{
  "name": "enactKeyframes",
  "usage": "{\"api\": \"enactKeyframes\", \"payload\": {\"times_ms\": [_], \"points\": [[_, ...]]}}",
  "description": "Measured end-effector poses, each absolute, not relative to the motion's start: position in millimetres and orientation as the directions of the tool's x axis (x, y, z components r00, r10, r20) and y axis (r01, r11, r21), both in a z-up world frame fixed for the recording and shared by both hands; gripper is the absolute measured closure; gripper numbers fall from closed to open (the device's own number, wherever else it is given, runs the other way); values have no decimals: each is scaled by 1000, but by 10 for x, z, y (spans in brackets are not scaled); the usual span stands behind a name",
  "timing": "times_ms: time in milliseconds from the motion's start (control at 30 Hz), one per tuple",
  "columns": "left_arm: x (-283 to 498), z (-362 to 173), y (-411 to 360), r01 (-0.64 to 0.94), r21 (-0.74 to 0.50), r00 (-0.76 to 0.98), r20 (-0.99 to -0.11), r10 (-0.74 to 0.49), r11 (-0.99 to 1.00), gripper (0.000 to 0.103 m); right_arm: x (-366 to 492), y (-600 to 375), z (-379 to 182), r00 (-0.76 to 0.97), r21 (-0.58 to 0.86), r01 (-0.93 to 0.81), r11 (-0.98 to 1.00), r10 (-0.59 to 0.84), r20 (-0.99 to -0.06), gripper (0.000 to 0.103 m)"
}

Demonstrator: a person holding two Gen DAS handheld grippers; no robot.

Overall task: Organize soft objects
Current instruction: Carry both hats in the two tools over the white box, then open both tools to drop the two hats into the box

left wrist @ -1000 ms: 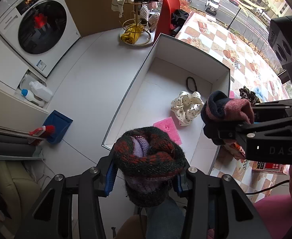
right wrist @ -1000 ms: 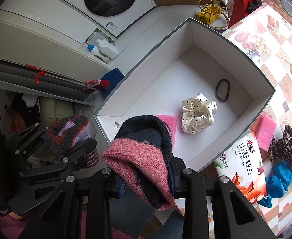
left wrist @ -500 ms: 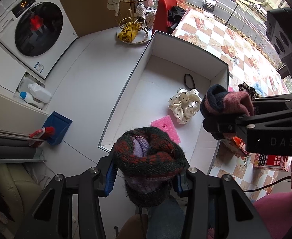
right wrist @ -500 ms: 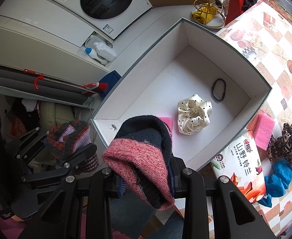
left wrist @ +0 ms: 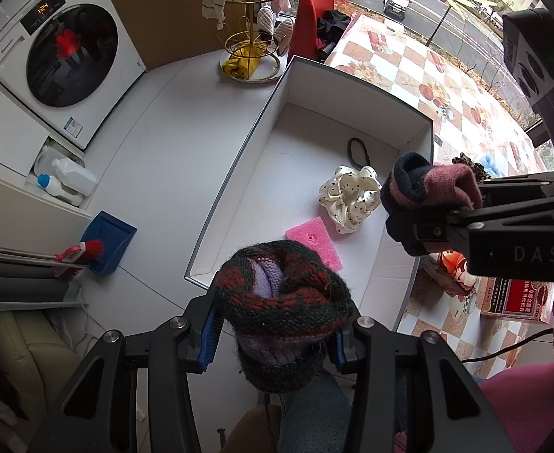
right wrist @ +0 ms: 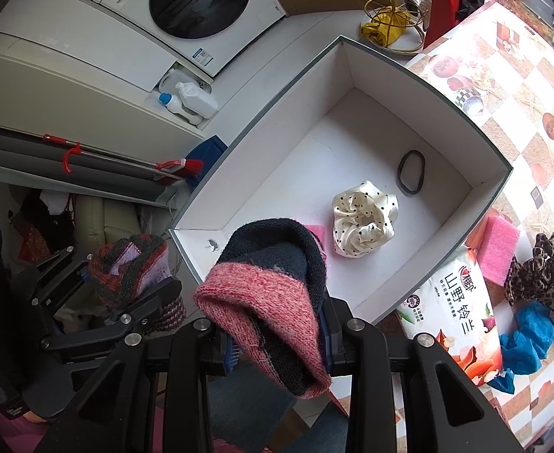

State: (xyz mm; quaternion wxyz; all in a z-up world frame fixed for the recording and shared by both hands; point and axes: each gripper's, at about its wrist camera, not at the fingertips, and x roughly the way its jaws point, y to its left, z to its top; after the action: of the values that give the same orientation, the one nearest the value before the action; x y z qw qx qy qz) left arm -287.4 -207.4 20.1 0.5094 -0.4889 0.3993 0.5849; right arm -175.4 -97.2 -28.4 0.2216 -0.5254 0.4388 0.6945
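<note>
Evidently the carrying step is in hand: the left gripper [left wrist: 277, 334] clamps a striped sock [left wrist: 282, 298] and the right gripper [right wrist: 277, 343] clamps a pink sock [right wrist: 269, 302], both held above the near end of the box [right wrist: 239, 139] (neither touches it). Next, each needs lowering inside before the jaws part. The box holds a scrunchie [right wrist: 363, 228], a sponge [left wrist: 314, 241] and a hair tie [right wrist: 411, 171].
</note>
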Motion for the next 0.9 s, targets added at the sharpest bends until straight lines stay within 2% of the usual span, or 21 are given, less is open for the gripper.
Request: {"api": "enactKeyframes", "payload": {"times_ms": [600, 700, 800, 833, 867, 900], "points": [[-2764, 35, -1734, -994, -37, 20, -987, 159, -107, 53, -1703, -483, -362, -276, 276, -807, -522, -79, -958, 69], [-2707, 11, -1692, -995, -46, 32, -987, 155, -88, 50, -1707, -410, -379, -261, 259, -811, -525, -71, -963, 69], [-2665, 1, -1642, -996, -31, 17, -988, 154, -88, 34, -1708, -346, -420, -244, 247, -816, -523, -76, -967, 69], [-2658, -1, -1633, -995, -37, 23, -988, 152, -89, 25, -1703, -329, -435, -244, 252, -818, -517, -85, -966, 68], [-2658, 2, -1633, -994, -48, 33, -987, 155, -93, 23, -1695, -311, -452, -243, 256, -822, -509, -94, -966, 63], [-2655, 2, -1637, -994, -54, 38, -987, 156, -100, 23, -1689, -304, -460, -239, 255, -826, -504, -98, -966, 38]]}}
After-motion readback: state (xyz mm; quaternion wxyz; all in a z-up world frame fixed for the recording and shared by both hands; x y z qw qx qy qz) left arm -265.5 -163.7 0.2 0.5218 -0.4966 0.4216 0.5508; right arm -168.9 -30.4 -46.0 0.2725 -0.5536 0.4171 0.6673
